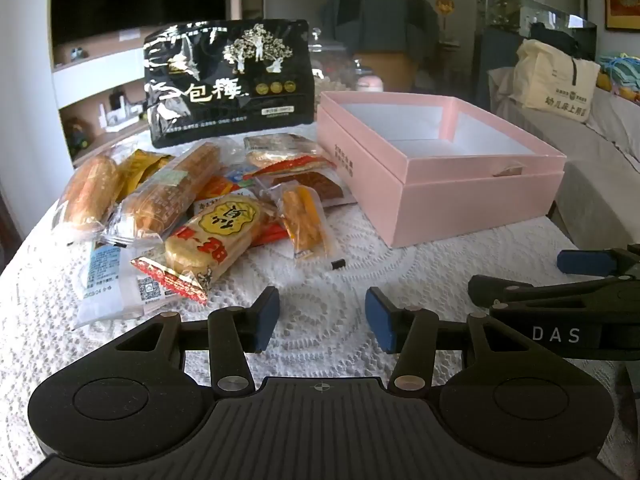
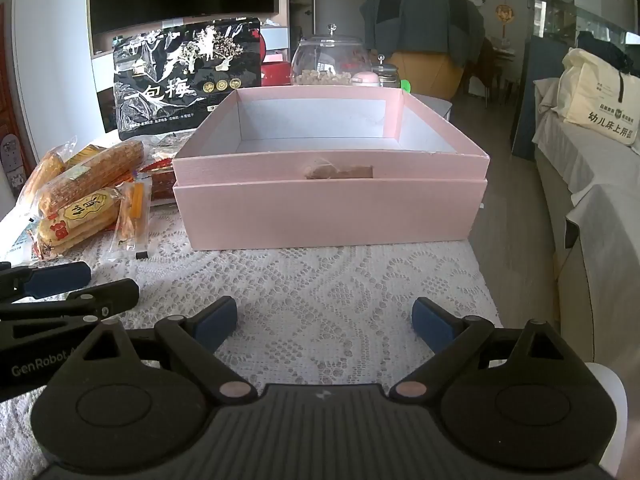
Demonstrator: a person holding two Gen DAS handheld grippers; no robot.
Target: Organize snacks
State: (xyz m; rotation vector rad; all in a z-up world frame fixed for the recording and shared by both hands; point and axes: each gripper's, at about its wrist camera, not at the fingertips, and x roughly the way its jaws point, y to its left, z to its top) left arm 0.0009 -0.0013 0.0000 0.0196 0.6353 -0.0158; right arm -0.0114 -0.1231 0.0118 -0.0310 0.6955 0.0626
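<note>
A pile of wrapped snacks lies on the lace-covered table: a rice cracker pack (image 1: 216, 236), two corn cobs in clear wrap (image 1: 172, 192), and an orange snack packet (image 1: 306, 222). A big black plum bag (image 1: 230, 84) stands behind them. An open, empty pink box (image 1: 472, 196) sits to their right; it fills the middle of the right wrist view (image 2: 328, 212). My left gripper (image 1: 322, 318) is open and empty, just short of the pile. My right gripper (image 2: 324, 322) is open and empty, in front of the box.
The table has a white lace cloth (image 2: 320, 280). Glass jars (image 2: 332, 60) stand behind the box. A sofa with a cream bag (image 2: 600, 96) is to the right past the table edge. A small black item (image 1: 338, 264) lies near the packets.
</note>
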